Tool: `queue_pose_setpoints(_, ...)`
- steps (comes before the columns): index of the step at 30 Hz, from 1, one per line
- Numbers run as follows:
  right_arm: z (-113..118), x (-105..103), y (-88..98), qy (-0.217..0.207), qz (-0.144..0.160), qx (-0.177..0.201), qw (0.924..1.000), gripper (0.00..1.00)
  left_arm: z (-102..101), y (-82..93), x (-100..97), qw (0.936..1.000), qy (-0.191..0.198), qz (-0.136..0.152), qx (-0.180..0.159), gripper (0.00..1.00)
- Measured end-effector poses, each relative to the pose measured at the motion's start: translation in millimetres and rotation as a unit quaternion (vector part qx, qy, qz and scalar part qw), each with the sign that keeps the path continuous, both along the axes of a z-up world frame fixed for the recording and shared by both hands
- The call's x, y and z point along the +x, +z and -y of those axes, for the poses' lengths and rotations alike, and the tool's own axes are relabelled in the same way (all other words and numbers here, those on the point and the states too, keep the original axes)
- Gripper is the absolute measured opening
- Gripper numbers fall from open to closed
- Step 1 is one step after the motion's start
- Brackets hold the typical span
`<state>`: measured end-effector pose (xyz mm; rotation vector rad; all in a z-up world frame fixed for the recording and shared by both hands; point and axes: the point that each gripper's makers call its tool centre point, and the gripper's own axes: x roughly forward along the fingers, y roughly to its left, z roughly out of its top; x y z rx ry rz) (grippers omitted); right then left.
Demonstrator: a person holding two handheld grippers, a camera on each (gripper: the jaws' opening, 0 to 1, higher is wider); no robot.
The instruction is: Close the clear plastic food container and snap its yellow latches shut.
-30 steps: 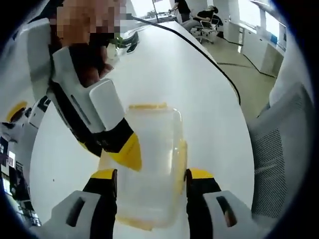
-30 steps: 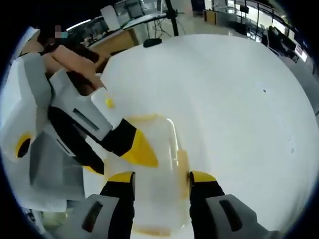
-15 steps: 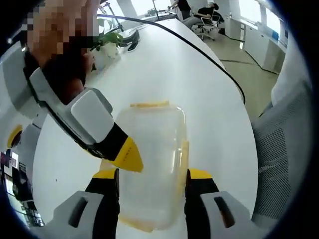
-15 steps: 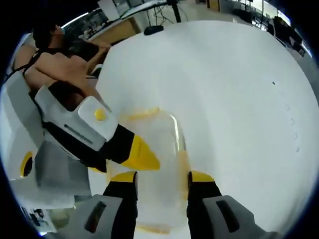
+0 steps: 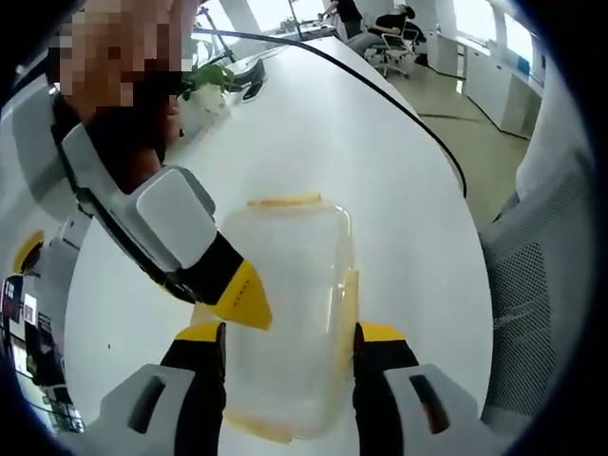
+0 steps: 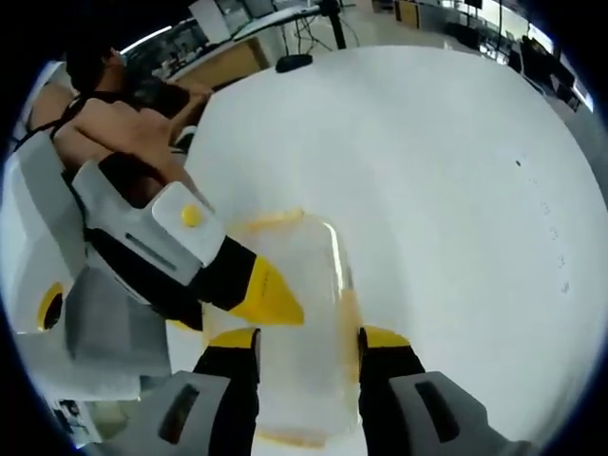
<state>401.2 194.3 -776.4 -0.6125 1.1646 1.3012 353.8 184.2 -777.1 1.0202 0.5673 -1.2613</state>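
The clear plastic container (image 5: 290,285) lies on the white table (image 5: 313,133) with its lid on. Yellow latches show at its far end (image 5: 283,201) and its right side (image 5: 350,299). My left gripper (image 5: 290,332) is open, one jaw on each side of the container's near half. My right gripper (image 5: 239,296) leans in from the left, its yellow tip on the lid's left edge. In the right gripper view the container (image 6: 304,285) sits between the jaws of my open right gripper (image 6: 309,340), and my left gripper (image 6: 268,294) rests its tip on the lid's left side.
A black cable (image 5: 399,104) runs along the table's right edge. A small plant (image 5: 204,81) stands far left, and a mesh chair (image 5: 537,294) is at the right. A dark mouse-like object (image 6: 294,63) lies at the far end. A person's hands hold the grippers.
The other gripper in each view has tilted lower and shifted slightly on the lid's left edge. The container has stayed in place between the jaws.
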Motion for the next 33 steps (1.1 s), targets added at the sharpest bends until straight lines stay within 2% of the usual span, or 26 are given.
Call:
queue_pose_setpoints(9,-3,-1,2.0,-0.028,0.017,0.027,0.9991,0.43,-1,4.6,1.2,1.0000,-0.005,-0.008,-0.003,0.54)
queue_pose_setpoints(12,-2,1,2.5,-0.034,0.024,0.031,0.9986,0.45,0,5.4,-1.1,0.9996,-0.004,-0.026,-0.012,0.57)
queue_pose_setpoints(16,-2,2,3.3,-0.034,0.034,0.035,0.9982,0.46,-1,5.9,-1.3,0.9995,-0.014,-0.026,-0.008,0.58)
queue_pose_setpoints(22,10,6,4.6,-0.029,0.059,0.025,0.9975,0.51,-3,7.4,-3.3,0.9989,-0.017,-0.043,-0.009,0.60)
queue_pose_setpoints(28,17,3,5.7,-0.040,0.075,0.030,0.9959,0.53,-8,7.0,-3.6,0.9985,-0.021,-0.050,-0.005,0.68)
queue_pose_setpoints(33,23,-1,6.1,-0.043,0.088,0.031,0.9947,0.58,-10,9.7,-0.4,0.9985,-0.026,-0.047,-0.007,0.73)
